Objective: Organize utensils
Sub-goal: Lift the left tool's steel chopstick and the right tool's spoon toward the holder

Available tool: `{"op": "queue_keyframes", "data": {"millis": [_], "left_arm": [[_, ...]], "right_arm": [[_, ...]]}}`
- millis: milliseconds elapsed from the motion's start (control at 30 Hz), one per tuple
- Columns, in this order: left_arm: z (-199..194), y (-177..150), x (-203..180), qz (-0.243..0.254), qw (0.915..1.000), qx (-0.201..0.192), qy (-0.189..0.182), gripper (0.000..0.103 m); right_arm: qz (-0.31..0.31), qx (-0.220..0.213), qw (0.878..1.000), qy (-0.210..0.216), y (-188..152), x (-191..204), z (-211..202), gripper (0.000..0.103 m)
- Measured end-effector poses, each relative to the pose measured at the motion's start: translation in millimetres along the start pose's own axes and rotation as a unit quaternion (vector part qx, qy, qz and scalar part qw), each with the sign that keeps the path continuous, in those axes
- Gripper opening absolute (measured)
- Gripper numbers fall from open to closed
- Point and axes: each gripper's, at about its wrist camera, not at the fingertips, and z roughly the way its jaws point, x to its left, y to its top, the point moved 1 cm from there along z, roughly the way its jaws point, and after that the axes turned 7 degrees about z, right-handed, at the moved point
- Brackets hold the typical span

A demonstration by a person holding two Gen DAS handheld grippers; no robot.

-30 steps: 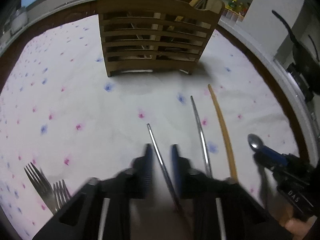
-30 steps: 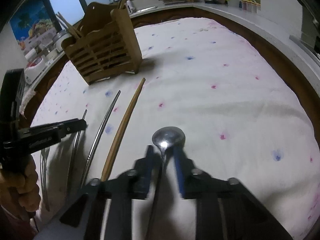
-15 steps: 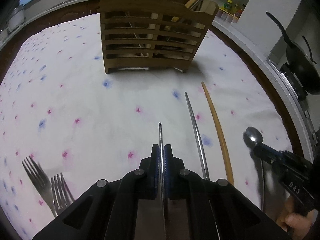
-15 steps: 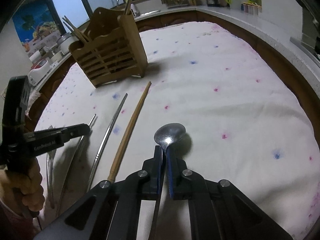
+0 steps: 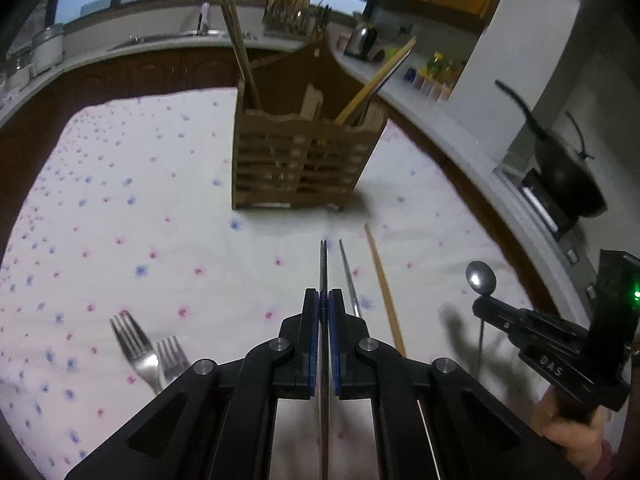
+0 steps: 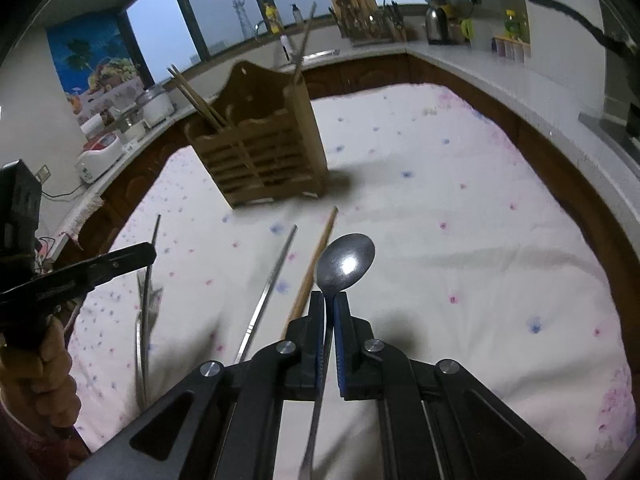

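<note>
Two grippers, each clamped on one utensil above a flowered cloth.

Both views show a white cloth [image 5: 120, 220] dotted with pink and blue flowers, spread over a dark wooden table; a pale counter runs round behind it, under a dusk window, with a kettle [image 6: 437, 24] and a knife block [image 6: 356, 12] on it. Near the middle of the cloth stands a slatted wooden caddy [image 5: 300, 160] with chopsticks upright in it. The left gripper [image 5: 324, 300] is closed on a thin metal rod [image 5: 323, 264], which runs straight out between its fingers and points at the caddy. Just right of it on the cloth lie another metal rod [image 5: 347, 276] and a wooden chopstick [image 5: 382, 284]; two forks [image 5: 148, 354] lie to its left. The right gripper [image 6: 329, 308] grips a spoon [image 6: 346, 262] by the handle, bowl up just past the fingertips.
</note>
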Motion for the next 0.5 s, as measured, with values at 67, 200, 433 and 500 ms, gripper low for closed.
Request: {"op": "queue_keyframes", "data": {"millis": [67,200,433,500], "left_arm": [[-18,-3,1,0.0,0.9999,-0.014,0.002,0.003],[-47,-9,2,-0.002,0.9994,-0.035,0.002,0.003],[-83,-25,7,-0.011,0.9981,-0.061,0.006,0.003],[-90,-30,7,-0.012,0.9979,-0.063,0.005,0.003]], "right_arm": [[-0.003,-0.008,1.0,0.002,2,4,-6,0.003],[-0.012,-0.019,1.0,0.005,4,14,-16,0.002],[-0.022,-0.027,0.999,0.007,2,23,-27,0.002],[-0.023,-0.028,0.999,0.007,1,25,-29,0.002]]}}
